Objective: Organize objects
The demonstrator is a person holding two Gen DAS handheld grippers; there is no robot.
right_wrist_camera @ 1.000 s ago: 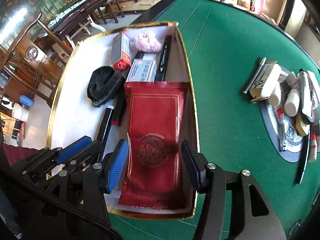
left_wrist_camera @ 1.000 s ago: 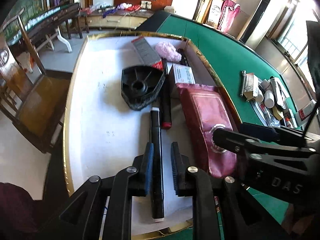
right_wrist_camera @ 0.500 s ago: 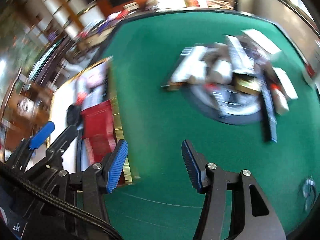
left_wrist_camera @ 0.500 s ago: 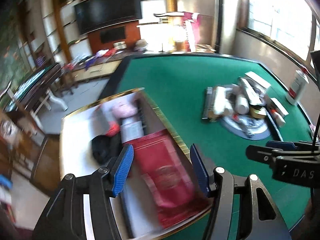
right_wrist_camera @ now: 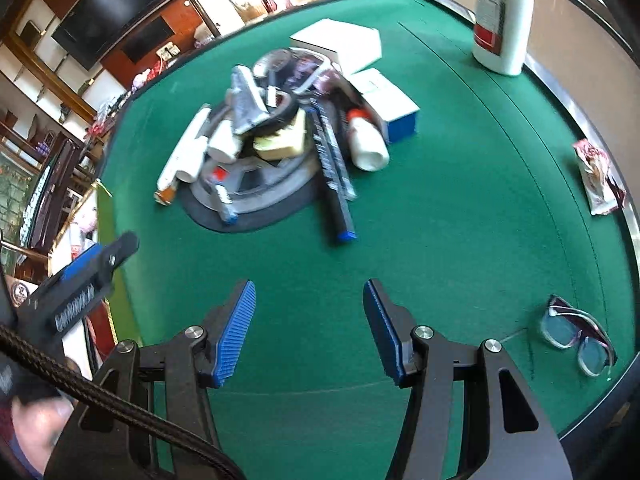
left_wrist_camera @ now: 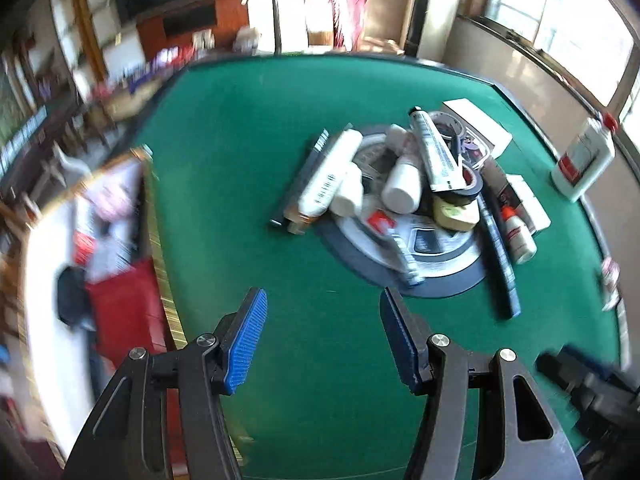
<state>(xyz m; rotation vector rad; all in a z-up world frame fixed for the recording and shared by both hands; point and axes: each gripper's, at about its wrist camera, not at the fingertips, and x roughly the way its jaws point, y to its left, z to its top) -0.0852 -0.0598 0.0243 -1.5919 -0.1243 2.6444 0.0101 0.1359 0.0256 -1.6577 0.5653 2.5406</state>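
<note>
1. A second ago my left gripper was nipped around a black marker lying in the box. Its jaws have just been opening, and now they stand half-wide with nothing between the pads, only green felt under them.
2. My right gripper stood over the red packet in the box back then. Its jaws are at the same middling gap, and they too are empty.
3. Both wrists have swung away from the box and across the table. The box now sits at the far left edge of the left view, blurred, with the packet in its near end.
4. I read that as the marker delivered and that drop finished; I am heading for the next item.
5. What is left to sort sits ahead of both grippers: the pile heaped on a round grey disc, with white bottles, a tube, a tape roll and boxes.
6. A long dark pen leans off the pile's near side onto the felt, its blue end toward my right gripper. It looks the easiest pick.
7. Loose strays remain too: glasses on the right near the rim, a snack wrapper further along it, and a big white bottle at the far edge.
8. By my judgement the job is partway, with much of the pile untouched.
</note>
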